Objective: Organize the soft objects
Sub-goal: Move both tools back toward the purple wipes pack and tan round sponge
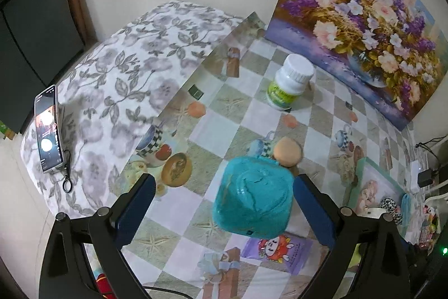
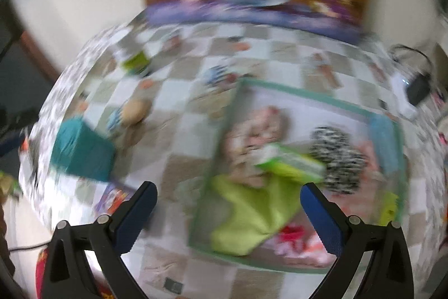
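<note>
My left gripper (image 1: 224, 203) jaws are spread wide w/ nothing between the pads. The teal soft block (image 1: 253, 195) sits just ahead, off-centre toward the right-hand finger (image 1: 315, 210), roughly 1 o'clock from the mid-gap; can't tell if it touches that finger. It's squarish from here, no clear long axis. Just past it at 12–1 o'clock is a tan sponge ball (image 1: 287, 152), touching or nearly so. White bottle (image 1: 289, 81) further out at 12, well apart, on the bench (image 1: 232, 128).

Right gripper (image 2: 228, 210) jaws also released, empty; view badly blurred. Ahead of them lies the tray (image 2: 313, 94) w/ a lime cloth (image 2: 252, 212) between the fingers' line and a zebra-print soft thing (image 2: 336, 156) at 1–2 o'clock. Teal block (image 2: 81, 150) shows at 10 o'clock from there, well apart.

My call: left is nearer the block, needs a small shift right to centre it
</note>
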Action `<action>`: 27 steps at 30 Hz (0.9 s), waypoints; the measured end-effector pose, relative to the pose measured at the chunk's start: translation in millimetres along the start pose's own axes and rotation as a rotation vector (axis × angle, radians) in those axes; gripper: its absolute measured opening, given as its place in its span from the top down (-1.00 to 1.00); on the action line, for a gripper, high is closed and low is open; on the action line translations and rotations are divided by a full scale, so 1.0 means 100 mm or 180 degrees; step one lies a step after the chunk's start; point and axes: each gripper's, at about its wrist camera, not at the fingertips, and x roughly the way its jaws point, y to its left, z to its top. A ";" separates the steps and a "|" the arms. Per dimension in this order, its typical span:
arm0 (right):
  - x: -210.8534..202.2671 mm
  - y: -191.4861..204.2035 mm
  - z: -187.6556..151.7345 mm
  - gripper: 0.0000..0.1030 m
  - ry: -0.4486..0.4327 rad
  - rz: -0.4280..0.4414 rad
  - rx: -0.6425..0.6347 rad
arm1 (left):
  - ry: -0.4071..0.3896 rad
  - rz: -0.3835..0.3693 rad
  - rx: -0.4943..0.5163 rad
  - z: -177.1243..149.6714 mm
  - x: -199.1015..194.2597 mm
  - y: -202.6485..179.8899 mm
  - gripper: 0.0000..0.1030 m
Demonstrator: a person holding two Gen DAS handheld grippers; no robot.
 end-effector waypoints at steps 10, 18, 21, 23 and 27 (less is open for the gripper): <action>0.36 0.83 -0.25 -1.00 0.0210 0.0267 -0.0820 | 0.0224 0.0164 -0.0026 -0.01 0.22 0.16 -0.91; 0.56 1.09 -0.37 -1.00 0.0333 0.0347 -0.1163 | 0.0365 0.0108 0.0034 -0.03 0.36 0.14 -0.91; 0.60 1.15 -0.38 -1.00 0.0355 0.0396 -0.1224 | 0.0347 0.0111 -0.0030 -0.02 0.35 0.18 -0.91; 0.63 1.20 -0.39 -1.00 0.0370 0.0405 -0.1277 | 0.0332 0.0117 -0.0077 -0.01 0.35 0.21 -0.91; 0.72 1.28 -0.43 -1.00 0.0434 0.0407 -0.1366 | 0.0329 0.0097 -0.0147 0.01 0.35 0.26 -0.91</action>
